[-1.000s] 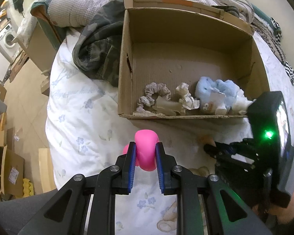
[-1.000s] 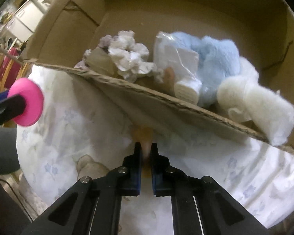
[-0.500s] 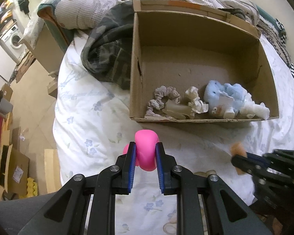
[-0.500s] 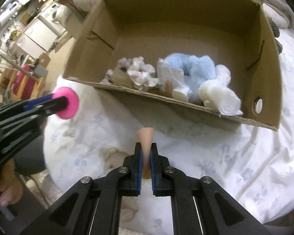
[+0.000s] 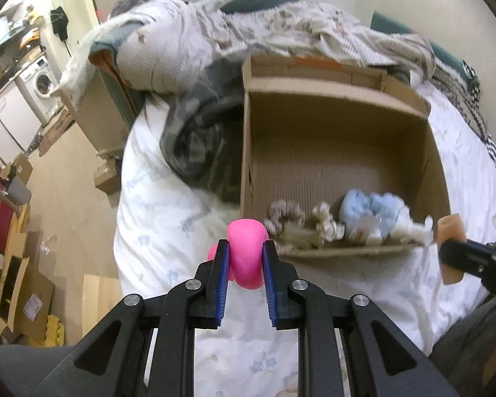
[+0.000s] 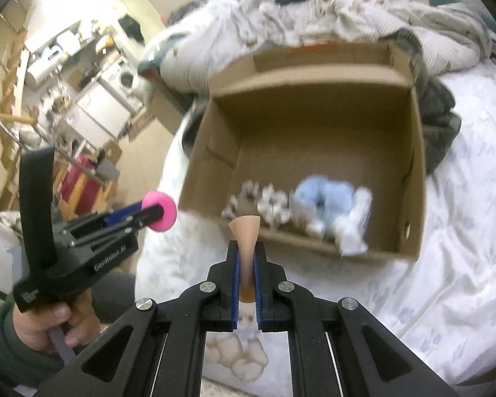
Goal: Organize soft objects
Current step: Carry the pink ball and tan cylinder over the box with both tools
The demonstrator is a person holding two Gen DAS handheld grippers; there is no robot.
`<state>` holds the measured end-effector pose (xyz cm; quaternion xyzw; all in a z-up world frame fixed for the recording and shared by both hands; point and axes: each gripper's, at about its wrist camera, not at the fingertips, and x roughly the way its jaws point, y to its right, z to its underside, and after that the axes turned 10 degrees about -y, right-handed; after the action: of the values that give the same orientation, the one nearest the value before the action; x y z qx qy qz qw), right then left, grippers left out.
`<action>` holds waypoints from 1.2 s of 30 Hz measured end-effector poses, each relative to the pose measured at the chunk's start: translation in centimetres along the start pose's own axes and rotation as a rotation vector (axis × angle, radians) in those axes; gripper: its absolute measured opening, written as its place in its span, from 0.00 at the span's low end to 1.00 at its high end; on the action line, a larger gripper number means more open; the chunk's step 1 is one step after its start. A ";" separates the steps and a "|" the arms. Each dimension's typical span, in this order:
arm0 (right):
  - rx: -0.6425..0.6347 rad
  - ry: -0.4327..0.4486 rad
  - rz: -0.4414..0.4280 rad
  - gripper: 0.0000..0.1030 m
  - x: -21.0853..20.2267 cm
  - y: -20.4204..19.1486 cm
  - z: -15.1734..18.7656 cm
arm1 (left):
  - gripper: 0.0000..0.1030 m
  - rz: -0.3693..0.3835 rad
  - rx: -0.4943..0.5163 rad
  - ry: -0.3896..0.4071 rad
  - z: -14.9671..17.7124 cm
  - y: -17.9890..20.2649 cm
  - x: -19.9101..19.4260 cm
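Observation:
My left gripper is shut on a bright pink soft sponge, held in the air just short of the box's near left corner. In the right wrist view the same pink sponge shows at the left. My right gripper is shut on a thin beige sponge, squeezed flat between the pads; that beige sponge also appears at the right edge of the left view. The open cardboard box lies on the bed ahead, holding a blue plush, scrunchies and white soft pieces along its near wall.
The box rests on a white flowered bedsheet. Crumpled blankets and a dark garment lie behind and left of it. A person's hand grips the left tool. Floor clutter and a washing machine are far left.
Both grippers have risen with their sponges still held; the right one lifted the beige sponge off the sheet. The box now appears lower and farther in both views.

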<state>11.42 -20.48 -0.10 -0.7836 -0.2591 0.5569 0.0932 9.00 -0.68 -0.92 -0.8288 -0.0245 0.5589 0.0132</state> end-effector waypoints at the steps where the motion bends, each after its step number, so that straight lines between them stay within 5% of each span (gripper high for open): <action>1: 0.002 0.015 -0.002 0.09 -0.4 0.2 -0.3 | 0.17 0.003 -0.007 0.013 -0.3 -0.1 -0.3; 9: 0.026 0.108 0.011 0.09 -2.2 2.2 -3.2 | 0.17 0.023 0.008 0.106 -4.4 0.1 -2.7; 16: 0.090 0.168 0.013 0.09 -1.8 4.6 -4.1 | 0.17 0.034 0.042 0.108 -7.3 1.2 -2.1; 36: 0.154 0.056 0.042 0.09 3.0 6.5 -4.7 | 0.17 0.107 0.057 0.034 -7.9 3.4 5.1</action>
<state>18.43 -23.78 -3.65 -0.7948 -0.1961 0.5547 0.1488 18.32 -3.78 -2.85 -0.8376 0.0360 0.5451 0.0075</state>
